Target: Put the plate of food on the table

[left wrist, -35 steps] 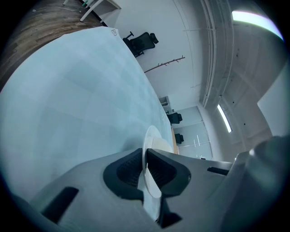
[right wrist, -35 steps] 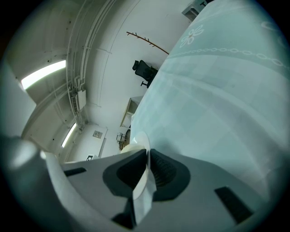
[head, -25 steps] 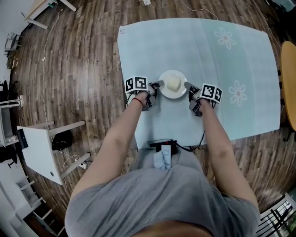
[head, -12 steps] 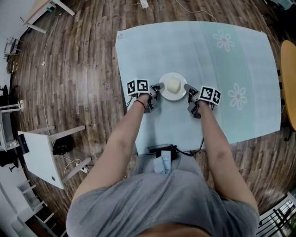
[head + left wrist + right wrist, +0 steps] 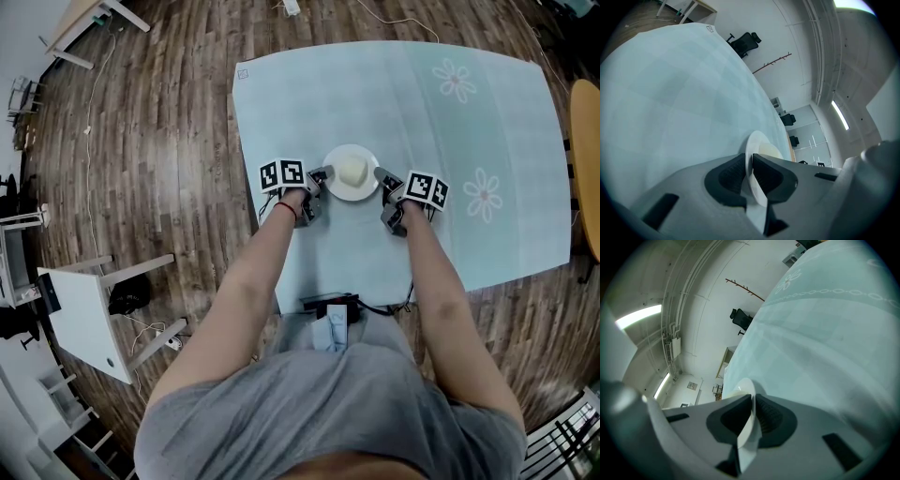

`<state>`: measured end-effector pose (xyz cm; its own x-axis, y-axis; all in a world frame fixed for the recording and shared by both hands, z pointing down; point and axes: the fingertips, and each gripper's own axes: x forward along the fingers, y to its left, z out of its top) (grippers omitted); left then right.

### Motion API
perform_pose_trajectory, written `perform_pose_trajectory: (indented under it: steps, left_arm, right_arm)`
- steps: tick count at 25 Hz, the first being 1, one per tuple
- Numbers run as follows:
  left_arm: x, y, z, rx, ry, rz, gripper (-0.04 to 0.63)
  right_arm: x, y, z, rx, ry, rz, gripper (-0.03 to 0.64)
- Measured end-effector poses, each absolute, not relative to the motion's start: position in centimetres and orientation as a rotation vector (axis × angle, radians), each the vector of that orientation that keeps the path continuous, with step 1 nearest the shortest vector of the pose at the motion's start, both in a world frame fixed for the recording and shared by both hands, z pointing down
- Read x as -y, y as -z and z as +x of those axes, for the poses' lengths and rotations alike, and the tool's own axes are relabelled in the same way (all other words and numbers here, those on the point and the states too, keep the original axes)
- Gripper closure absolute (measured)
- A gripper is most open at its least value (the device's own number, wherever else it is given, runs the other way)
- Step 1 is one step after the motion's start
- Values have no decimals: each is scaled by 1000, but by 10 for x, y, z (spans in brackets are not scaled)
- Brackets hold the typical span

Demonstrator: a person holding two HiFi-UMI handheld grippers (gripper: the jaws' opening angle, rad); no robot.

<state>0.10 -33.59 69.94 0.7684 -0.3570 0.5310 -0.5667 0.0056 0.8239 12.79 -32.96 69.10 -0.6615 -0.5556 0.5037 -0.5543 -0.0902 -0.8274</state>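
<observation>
A white plate (image 5: 338,187) with a pale lump of food (image 5: 352,171) on it is over the near part of the table (image 5: 441,122), which has a light blue cloth. My left gripper (image 5: 323,174) is shut on the plate's left rim (image 5: 753,164). My right gripper (image 5: 380,174) is shut on the plate's right rim (image 5: 746,427). In both gripper views the thin rim is pinched between the dark pads. Whether the plate touches the cloth I cannot tell.
The blue cloth has white flower prints (image 5: 483,192) on the right side. A small white table (image 5: 80,305) stands on the wooden floor at the left. A round wooden edge (image 5: 586,159) shows at the far right. Cables (image 5: 394,19) lie beyond the table.
The plate and both grippers have shifted a little farther over the table, away from the person. Both grips are unchanged.
</observation>
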Motion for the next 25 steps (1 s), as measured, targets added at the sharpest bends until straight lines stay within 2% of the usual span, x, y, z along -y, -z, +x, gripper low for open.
perform_pose_trajectory:
  steps: [14,19,25]
  left_arm:
    - [336,-701,0,764,-194,1588,560]
    - [337,-698,7,754,-224,1591,476]
    - [330,-698,-2,792,-324,1598,465]
  right_arm:
    - [329,-695,128,-2111,1935,-1315,578]
    - [330,-696,131,-2098,1939,-1319,578]
    - [330,-696,132,-2095,1940,-1322,578]
